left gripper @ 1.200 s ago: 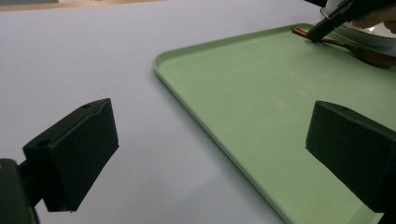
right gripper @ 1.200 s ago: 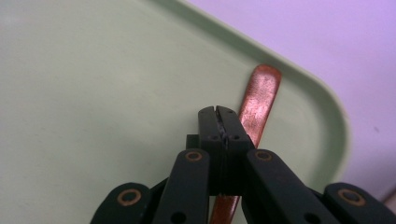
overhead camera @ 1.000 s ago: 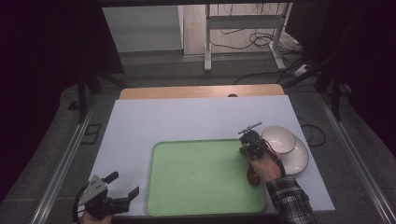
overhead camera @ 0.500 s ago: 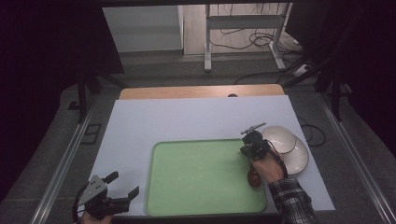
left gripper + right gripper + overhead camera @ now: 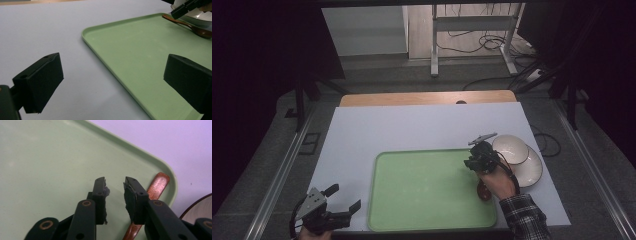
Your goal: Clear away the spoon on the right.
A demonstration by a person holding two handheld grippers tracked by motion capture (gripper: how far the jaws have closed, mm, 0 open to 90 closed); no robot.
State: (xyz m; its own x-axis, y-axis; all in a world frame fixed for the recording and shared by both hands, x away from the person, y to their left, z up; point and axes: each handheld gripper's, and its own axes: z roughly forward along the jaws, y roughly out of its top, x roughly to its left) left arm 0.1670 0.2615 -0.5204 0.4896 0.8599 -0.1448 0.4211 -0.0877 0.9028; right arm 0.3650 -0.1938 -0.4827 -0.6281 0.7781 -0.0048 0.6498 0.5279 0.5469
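Note:
A brown wooden spoon [image 5: 157, 186] lies on the right rim of the green tray [image 5: 50, 157], handle towards the corner. My right gripper [image 5: 115, 182] hovers just above it. Its jaws have just been opening and stand a little apart, with bare tray showing in the gap and the spoon beside the right-hand jaw. From above, the right gripper [image 5: 472, 162] is at the tray's [image 5: 377, 170] right edge, with the spoon's bowl [image 5: 483, 191] by the hand. My left gripper [image 5: 112, 77] stands wide open and holds nothing, at the table's front left [image 5: 345, 197].
A white bowl [image 5: 510, 149] rests on a white plate [image 5: 532, 172] just right of the tray, close behind the right gripper. White table surface runs left of and beyond the tray. A wooden board [image 5: 427, 98] borders the far edge.
The right gripper has barely shifted at the tray's right edge, by the bowl. The left gripper has kept still.

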